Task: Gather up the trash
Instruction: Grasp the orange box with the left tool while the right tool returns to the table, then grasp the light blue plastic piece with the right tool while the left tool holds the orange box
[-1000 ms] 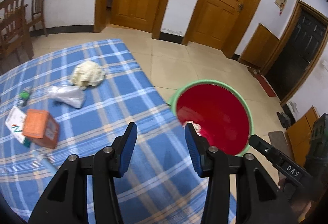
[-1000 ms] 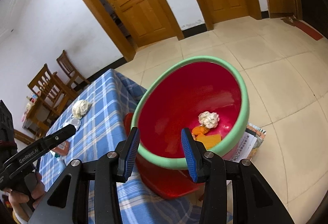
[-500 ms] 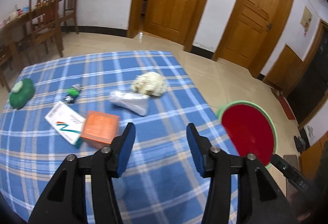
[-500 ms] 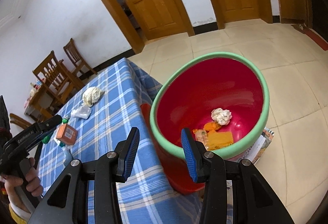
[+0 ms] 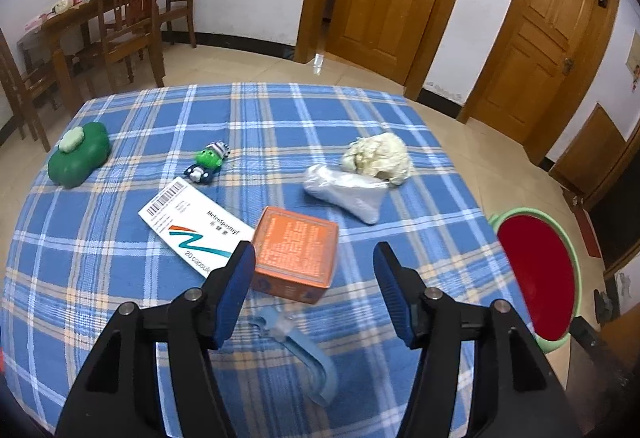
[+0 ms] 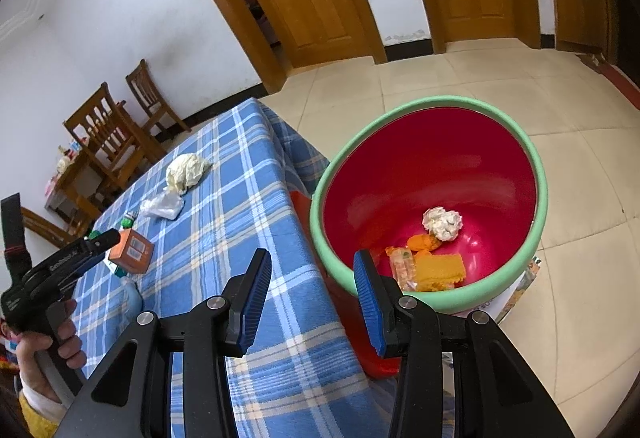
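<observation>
Trash bin (image 6: 432,153) with four scraps inside, beside table (image 5: 120,238); left claw (image 5: 314,288) and right claw (image 6: 312,286) both wide, empty.

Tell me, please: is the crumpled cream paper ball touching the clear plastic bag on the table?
Touching. In the left wrist view the paper ball lies against the far end of the plastic bag, with no cloth visible between them.

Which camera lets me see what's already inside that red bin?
The right wrist view: it looks down into the red bin, showing a crumpled white wad and orange wrappers at the bottom. The left wrist view catches only its rim and upper wall.
</observation>
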`<move>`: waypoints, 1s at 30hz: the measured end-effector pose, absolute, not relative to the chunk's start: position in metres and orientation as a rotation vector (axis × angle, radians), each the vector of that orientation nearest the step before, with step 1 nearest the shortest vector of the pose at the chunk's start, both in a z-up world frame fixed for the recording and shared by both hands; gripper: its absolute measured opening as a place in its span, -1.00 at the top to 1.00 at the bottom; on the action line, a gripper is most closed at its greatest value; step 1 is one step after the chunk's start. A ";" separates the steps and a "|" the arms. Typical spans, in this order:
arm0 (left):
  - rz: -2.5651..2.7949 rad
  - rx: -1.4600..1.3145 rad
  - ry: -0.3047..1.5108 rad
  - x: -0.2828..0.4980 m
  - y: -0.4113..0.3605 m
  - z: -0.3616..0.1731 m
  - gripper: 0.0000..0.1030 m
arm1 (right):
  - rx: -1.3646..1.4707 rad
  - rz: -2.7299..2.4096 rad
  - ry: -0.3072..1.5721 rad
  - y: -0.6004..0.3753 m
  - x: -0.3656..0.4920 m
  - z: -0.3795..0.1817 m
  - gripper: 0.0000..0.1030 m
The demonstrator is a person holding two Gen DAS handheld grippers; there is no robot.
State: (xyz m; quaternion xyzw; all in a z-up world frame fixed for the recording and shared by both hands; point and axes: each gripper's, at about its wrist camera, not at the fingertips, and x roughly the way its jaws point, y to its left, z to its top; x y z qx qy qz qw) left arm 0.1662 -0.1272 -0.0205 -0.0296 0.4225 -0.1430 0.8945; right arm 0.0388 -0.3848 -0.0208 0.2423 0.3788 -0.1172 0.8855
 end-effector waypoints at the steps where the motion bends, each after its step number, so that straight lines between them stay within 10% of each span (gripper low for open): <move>1: -0.289 -0.057 0.876 0.167 -0.127 -0.023 -0.20 | 0.502 -0.242 0.790 -0.384 0.040 -0.021 0.14; 30: -0.298 -0.103 0.808 0.146 -0.076 -0.001 -0.02 | 0.359 -0.058 0.863 -0.307 0.086 -0.017 0.14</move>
